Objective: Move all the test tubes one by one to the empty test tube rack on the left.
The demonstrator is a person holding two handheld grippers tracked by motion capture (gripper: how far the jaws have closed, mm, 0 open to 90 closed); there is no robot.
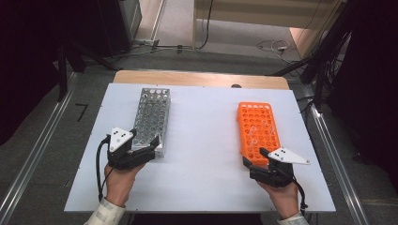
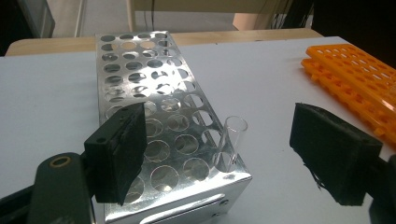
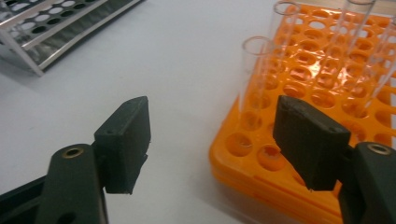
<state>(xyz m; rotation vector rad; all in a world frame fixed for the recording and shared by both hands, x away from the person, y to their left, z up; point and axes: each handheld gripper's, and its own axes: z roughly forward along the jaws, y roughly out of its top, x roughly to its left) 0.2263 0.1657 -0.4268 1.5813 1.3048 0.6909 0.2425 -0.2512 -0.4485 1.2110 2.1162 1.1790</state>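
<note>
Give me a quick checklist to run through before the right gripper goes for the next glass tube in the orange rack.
1. Right gripper jaws open and holding nothing: ok.
2. Nearest clear tube stands upright in the orange rack: ok.
3. That tube lies between the jaws: not ok, the jaws sit short of it at the rack's near corner.
4. Left gripper jaws open, off the tube already seated in the metal rack: ok.
5. Free holes in the metal rack: ok, most are empty.
6. Neighbouring tubes leave room for a jaw: cannot tell.
</note>
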